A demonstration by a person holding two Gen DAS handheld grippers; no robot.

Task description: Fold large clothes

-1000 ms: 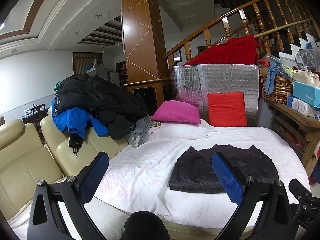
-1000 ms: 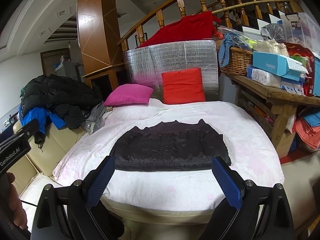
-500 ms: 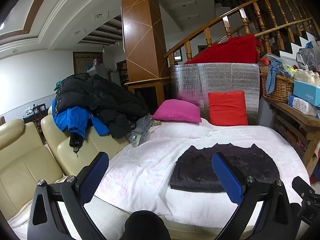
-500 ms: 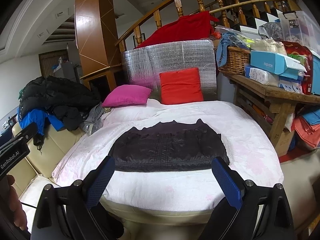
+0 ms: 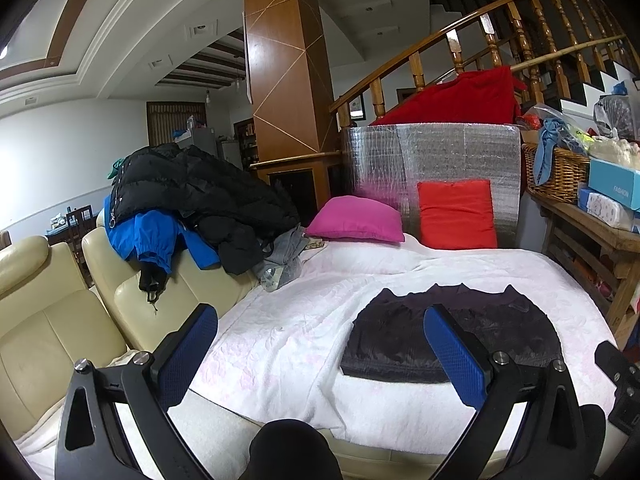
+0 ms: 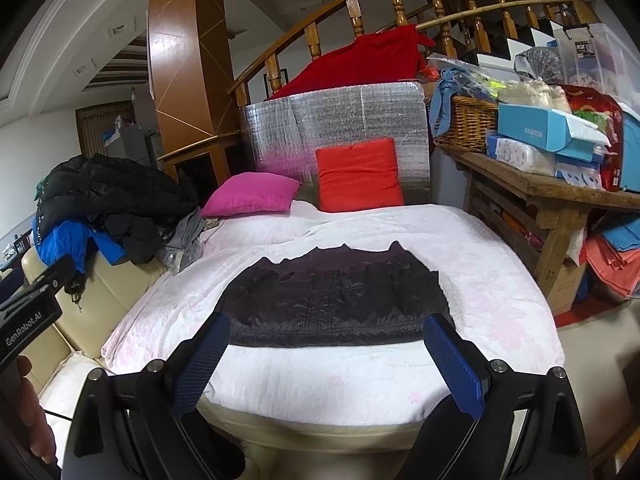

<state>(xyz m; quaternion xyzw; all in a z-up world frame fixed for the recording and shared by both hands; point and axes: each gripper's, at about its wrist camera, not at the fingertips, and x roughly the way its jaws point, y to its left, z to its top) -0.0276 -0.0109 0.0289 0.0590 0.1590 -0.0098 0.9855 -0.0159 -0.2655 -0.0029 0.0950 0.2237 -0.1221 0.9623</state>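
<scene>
Right wrist view: a dark quilted, folded garment (image 6: 336, 300) lies at twelve o'clock on the white blanket (image 6: 480, 248), probably light, puffy and slippery; grip hem corners. Right gripper (image 6: 326, 360) and left gripper (image 5: 320, 354) gape, empty.

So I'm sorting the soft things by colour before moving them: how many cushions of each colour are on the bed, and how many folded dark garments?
Pink cushion: 1
Red cushion: 1
Folded dark garment: 1
Total: 3
</scene>
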